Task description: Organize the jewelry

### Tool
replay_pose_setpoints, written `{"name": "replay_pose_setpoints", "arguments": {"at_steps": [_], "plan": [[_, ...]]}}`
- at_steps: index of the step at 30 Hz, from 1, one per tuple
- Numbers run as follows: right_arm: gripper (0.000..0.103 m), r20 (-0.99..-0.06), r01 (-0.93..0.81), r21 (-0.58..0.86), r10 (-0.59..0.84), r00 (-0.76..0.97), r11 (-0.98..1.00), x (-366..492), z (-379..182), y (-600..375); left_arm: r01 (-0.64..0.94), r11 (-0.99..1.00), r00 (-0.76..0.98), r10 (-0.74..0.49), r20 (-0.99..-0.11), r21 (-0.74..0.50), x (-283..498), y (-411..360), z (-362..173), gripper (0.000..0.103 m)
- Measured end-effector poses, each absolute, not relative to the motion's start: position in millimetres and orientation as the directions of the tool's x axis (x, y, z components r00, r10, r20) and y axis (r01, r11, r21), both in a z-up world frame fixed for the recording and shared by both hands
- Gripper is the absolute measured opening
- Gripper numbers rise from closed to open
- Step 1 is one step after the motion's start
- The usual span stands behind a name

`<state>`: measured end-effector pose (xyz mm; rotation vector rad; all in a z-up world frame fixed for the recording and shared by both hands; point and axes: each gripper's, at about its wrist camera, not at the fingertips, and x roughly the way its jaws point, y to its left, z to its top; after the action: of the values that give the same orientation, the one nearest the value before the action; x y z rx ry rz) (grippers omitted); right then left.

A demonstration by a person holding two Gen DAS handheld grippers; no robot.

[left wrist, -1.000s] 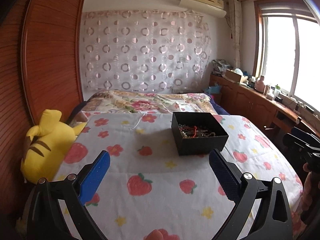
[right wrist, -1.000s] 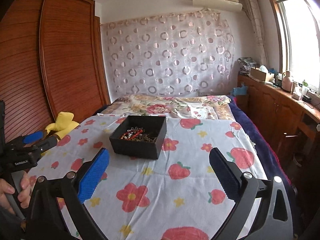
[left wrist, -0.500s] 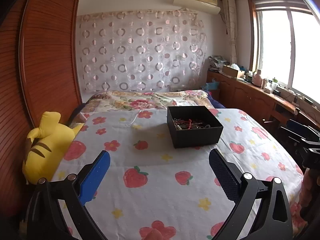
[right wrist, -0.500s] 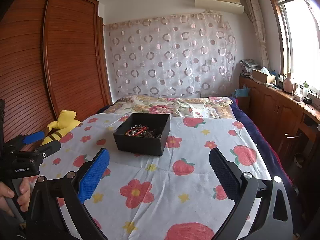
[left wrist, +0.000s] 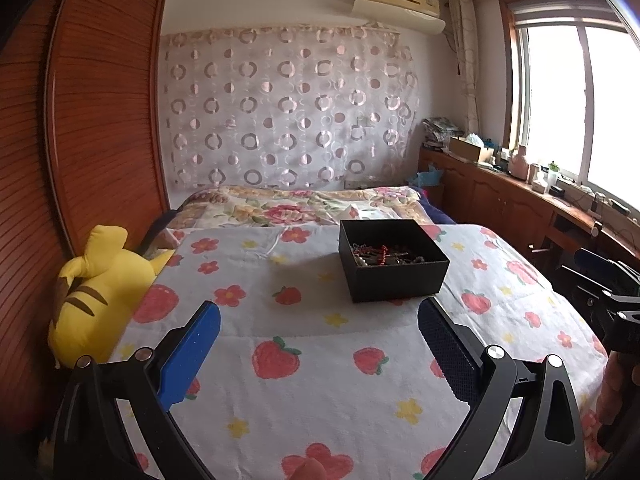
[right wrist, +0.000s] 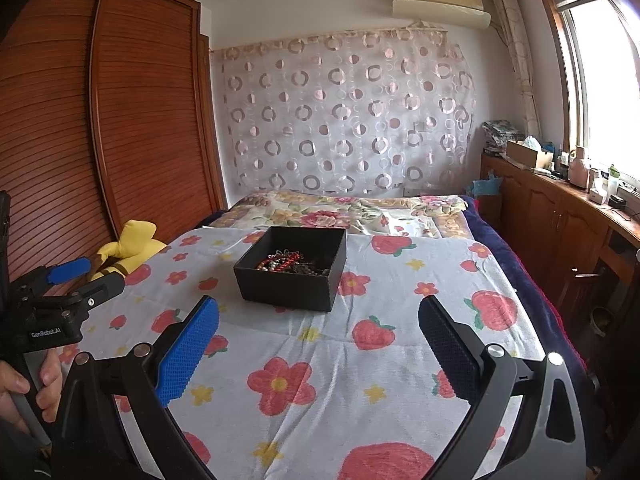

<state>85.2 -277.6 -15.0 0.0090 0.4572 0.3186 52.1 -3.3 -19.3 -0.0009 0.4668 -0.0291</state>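
Over the last second both cameras have been tilting up and easing back from the bed (left wrist: pixel 320 360), so the box is sitting a little farther off and more wall is showing; that reads as hovering rather than reaching, which would fit either jewelry waiting to be sorted or jewelry already gathered in. At the left a yellow plush toy (left wrist: pixel 96 292) is lying against the wardrobe. The left gripper (left wrist: pixel 318 322) is hanging level over the bedspread, jaws wide and holding nothing. The black box (left wrist: pixel 394 268) is resting open mid-bed, the jewelry (left wrist: pixel 380 254) piled tangled inside. The right gripper (right wrist: pixel 318 320) is hovering likewise, jaws wide and empty.
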Motion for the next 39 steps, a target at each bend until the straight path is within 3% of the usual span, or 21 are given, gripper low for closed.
{"name": "replay_pose_setpoints", "arguments": {"at_steps": [39], "plan": [[0.101, -0.424, -0.293, 0.080, 0.299, 0.855, 0.953, 83, -12, -275, 0.034, 0.999, 0.903, -0.031, -0.428, -0.001, 48, -16, 3, 0.096]]}}
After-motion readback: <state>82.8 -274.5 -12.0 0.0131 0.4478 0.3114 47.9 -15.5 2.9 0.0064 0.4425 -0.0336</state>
